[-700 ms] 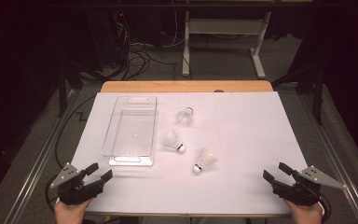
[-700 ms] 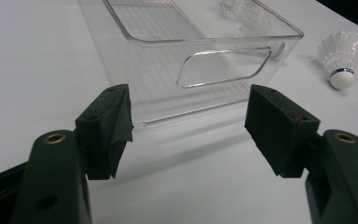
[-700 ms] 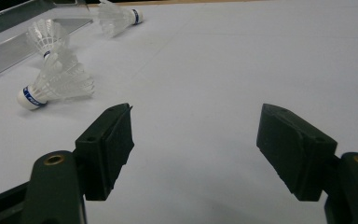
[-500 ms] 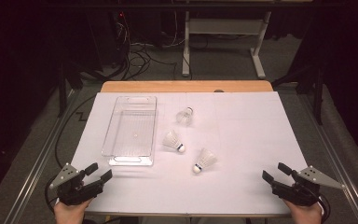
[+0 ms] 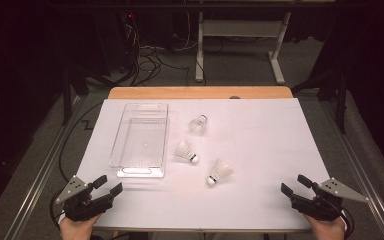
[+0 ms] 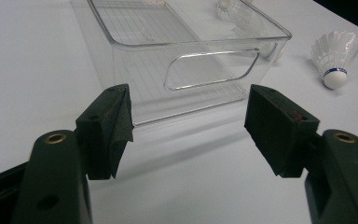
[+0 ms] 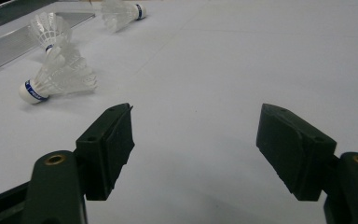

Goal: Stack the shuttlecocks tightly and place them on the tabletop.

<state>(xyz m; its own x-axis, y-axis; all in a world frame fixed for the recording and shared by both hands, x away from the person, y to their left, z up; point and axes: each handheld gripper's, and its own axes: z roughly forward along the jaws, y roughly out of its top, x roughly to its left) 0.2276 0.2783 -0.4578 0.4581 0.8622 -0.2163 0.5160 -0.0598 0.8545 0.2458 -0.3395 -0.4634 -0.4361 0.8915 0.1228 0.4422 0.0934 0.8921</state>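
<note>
Both grippers rested at the near edge of the white-covered table (image 5: 280, 145), well apart. The left gripper (image 5: 107, 185) had its jaws spread with nothing between them, facing the short end of a clear plastic tray (image 5: 141, 140). The right gripper (image 5: 294, 184) likewise had its jaws spread and empty. Three shuttlecocks lay right of the tray: the far one (image 5: 198, 123), the middle one (image 5: 186, 150) and the near one (image 5: 219, 171), nearest the right gripper.
</note>
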